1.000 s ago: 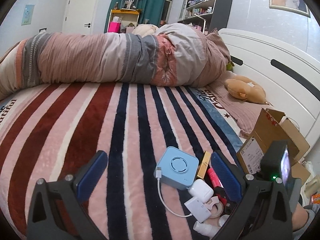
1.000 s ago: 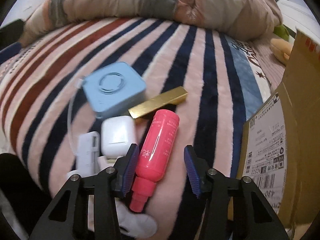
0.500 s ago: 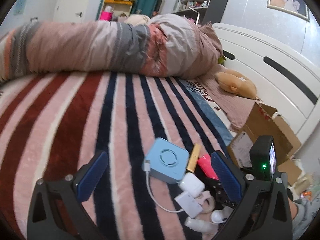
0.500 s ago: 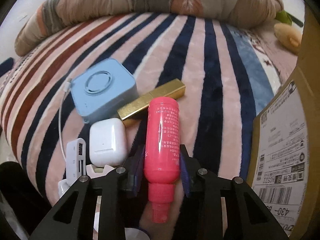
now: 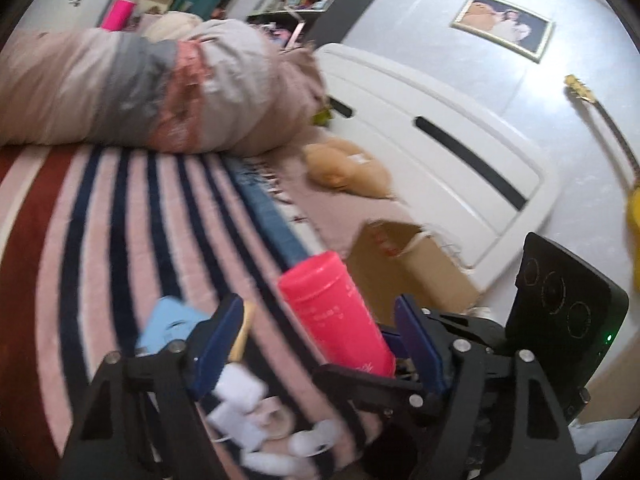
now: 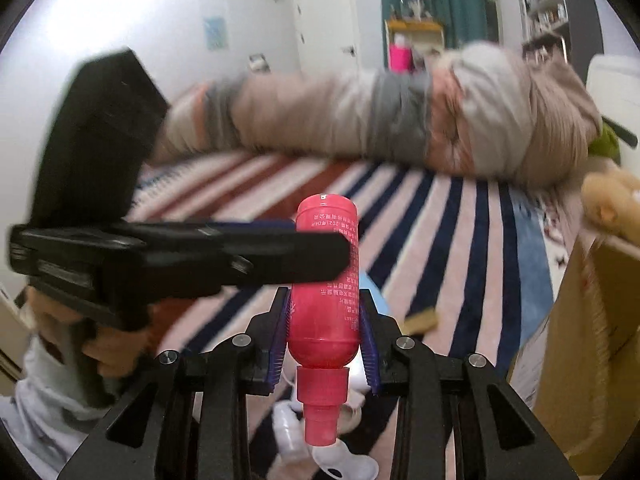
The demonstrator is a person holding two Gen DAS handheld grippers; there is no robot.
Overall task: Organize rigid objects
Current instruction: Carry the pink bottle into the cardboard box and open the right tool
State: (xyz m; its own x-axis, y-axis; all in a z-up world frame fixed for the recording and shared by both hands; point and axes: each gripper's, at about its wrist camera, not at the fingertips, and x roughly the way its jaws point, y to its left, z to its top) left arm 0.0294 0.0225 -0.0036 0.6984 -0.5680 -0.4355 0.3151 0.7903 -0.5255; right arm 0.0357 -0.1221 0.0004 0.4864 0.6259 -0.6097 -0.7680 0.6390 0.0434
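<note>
Above the striped blanket (image 6: 440,216), the right hand-held gripper (image 6: 325,334) clamps a glossy pink bottle (image 6: 325,280); the left hand-held gripper (image 5: 320,344) gapes.

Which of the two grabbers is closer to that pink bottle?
Right. The right gripper is clamped around the pink bottle, lifting it off the bed. The left gripper is open beside it, not touching.

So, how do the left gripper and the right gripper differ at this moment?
The right gripper is shut on the pink bottle, while the left gripper is open and holds nothing. The right gripper's pads press against the bottle's sides; the left gripper's pads stand wide apart, with the bottle seen between them. Both have black frames and blue pads.
</note>
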